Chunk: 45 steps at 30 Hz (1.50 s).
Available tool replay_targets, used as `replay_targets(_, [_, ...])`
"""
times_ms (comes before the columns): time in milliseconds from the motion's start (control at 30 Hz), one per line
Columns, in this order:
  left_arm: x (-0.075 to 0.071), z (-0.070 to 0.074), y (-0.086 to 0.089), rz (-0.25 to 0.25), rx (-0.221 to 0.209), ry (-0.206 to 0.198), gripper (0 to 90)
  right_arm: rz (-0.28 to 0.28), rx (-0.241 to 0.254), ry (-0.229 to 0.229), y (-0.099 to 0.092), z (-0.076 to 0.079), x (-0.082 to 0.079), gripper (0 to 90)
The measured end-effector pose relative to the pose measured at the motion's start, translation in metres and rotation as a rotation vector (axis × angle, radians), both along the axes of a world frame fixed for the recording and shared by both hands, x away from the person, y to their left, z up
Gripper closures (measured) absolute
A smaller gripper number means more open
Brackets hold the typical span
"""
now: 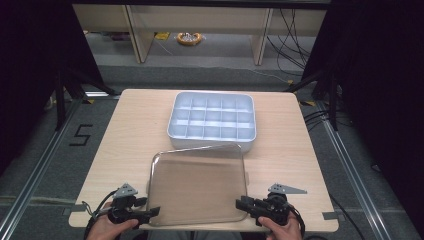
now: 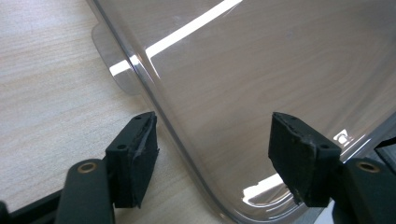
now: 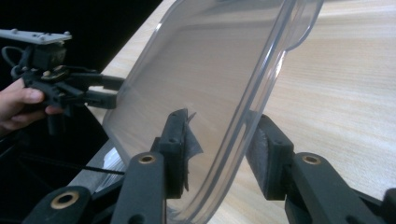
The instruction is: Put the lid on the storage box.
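Observation:
A clear plastic lid (image 1: pixel 197 185) lies on the near half of the table, its far edge at the white compartment tray (image 1: pixel 170 131). My left gripper (image 1: pixel 154 210) is at the lid's near left corner. In the left gripper view it (image 2: pixel 212 144) stands open, with the lid's rim (image 2: pixel 154 98) running between the two jaws and touching neither. My right gripper (image 1: pixel 240 204) is at the near right corner. In the right gripper view it (image 3: pixel 219 140) clamps the lid's edge (image 3: pixel 201 60), one jaw on each face. The left gripper (image 3: pixel 109 91) shows at the lid's far side there.
The wooden table (image 1: pixel 125 140) has bare strips left and right of the lid and tray. Its near edge runs just under both grippers. A hand (image 3: pixel 18 100) holds the left gripper. Dark curtains, floor rails and cables surround the table.

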State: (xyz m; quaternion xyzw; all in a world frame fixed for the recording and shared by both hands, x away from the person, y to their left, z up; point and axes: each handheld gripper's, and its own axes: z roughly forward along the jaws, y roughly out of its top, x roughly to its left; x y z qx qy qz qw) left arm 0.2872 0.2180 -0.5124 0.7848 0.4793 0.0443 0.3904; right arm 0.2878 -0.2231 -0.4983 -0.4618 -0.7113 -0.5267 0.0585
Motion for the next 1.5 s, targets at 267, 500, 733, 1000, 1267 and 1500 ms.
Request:
replay_targets(267, [0.003, 0.001, 0.003, 0.075, -0.019, 0.020, 27.6, 0.047, -0.100, -0.009, 0.004, -0.002, 0.000, 68.5])
replay_targets(500, [0.002, 0.001, 0.012, 0.093, -0.062, 0.049, 37.3, 0.043, -0.127, 0.013, 0.003, -0.008, 0.003, 67.9])
replay_targets(733, [-0.004, 0.011, 0.013, 0.102, -0.086, -0.016, 50.9, 0.011, -0.138, -0.002, 0.006, 0.001, -0.003, 69.6])
replay_targets(1000, [-0.011, 0.025, 0.012, 0.114, -0.103, -0.110, 61.7, -0.038, -0.259, -0.049, 0.009, 0.010, -0.009, 73.5])
replay_targets(1267, [-0.013, 0.036, 0.011, 0.123, -0.136, -0.133, 64.1, -0.050, -0.262, -0.049, 0.011, 0.016, -0.010, 72.3])
replay_targets(1500, [-0.005, 0.050, 0.005, 0.125, -0.140, -0.164, 65.0, -0.106, -0.287, -0.070, 0.009, 0.031, 0.000, 69.5])
